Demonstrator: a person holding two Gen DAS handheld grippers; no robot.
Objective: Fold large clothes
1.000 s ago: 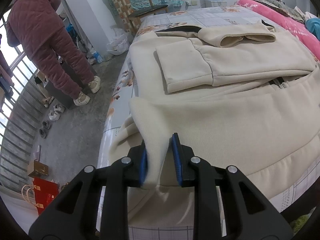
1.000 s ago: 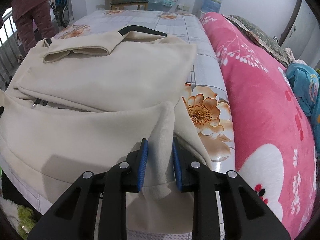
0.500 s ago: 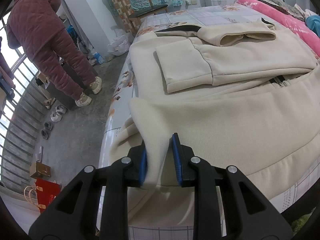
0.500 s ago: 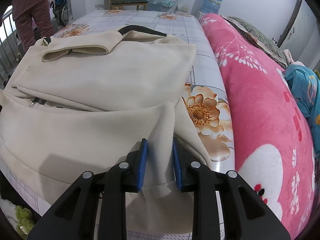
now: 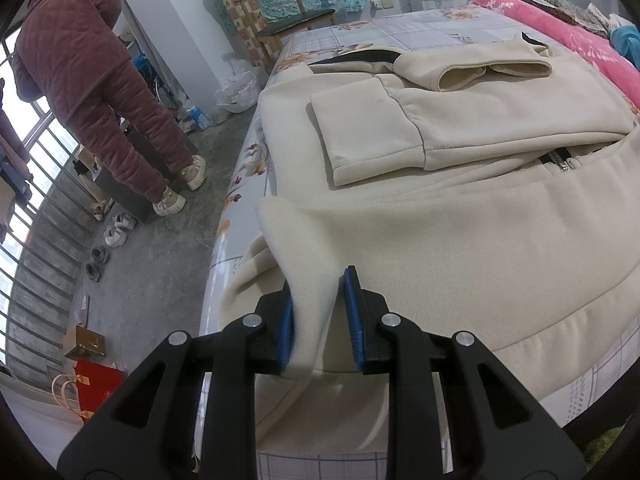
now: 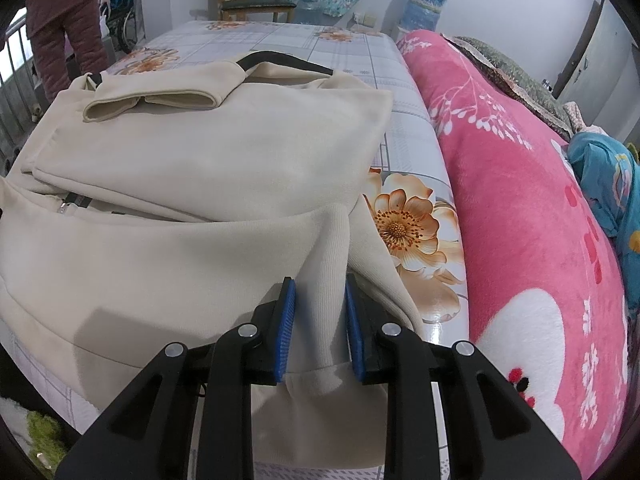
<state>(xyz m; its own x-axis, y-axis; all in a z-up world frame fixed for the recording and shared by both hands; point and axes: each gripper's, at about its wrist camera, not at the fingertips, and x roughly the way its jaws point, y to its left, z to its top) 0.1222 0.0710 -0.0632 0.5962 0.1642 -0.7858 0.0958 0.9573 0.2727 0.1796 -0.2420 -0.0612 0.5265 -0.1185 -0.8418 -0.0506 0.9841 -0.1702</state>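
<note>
Nothing has moved since the earlier frames: the left gripper [image 5: 318, 316] and right gripper [image 6: 320, 328] each hold a hem corner of the cream jacket [image 6: 208, 168] between narrow jaws, its body spread ahead on the bed [image 6: 280, 40]. The fold-over seems paused.

Soft cloth, hard plastic

Clamped in the left gripper [image 5: 319, 316], the cream jacket [image 5: 460, 248] is matt fleecy knit (ribbed at the hem); beyond the right gripper [image 6: 320, 320], glossy smooth floral bedsheet [image 6: 416, 148] and plush pink blanket [image 6: 520, 216]. Fingers are matt black plastic with ridged blue pads [image 6: 286, 332].
</note>
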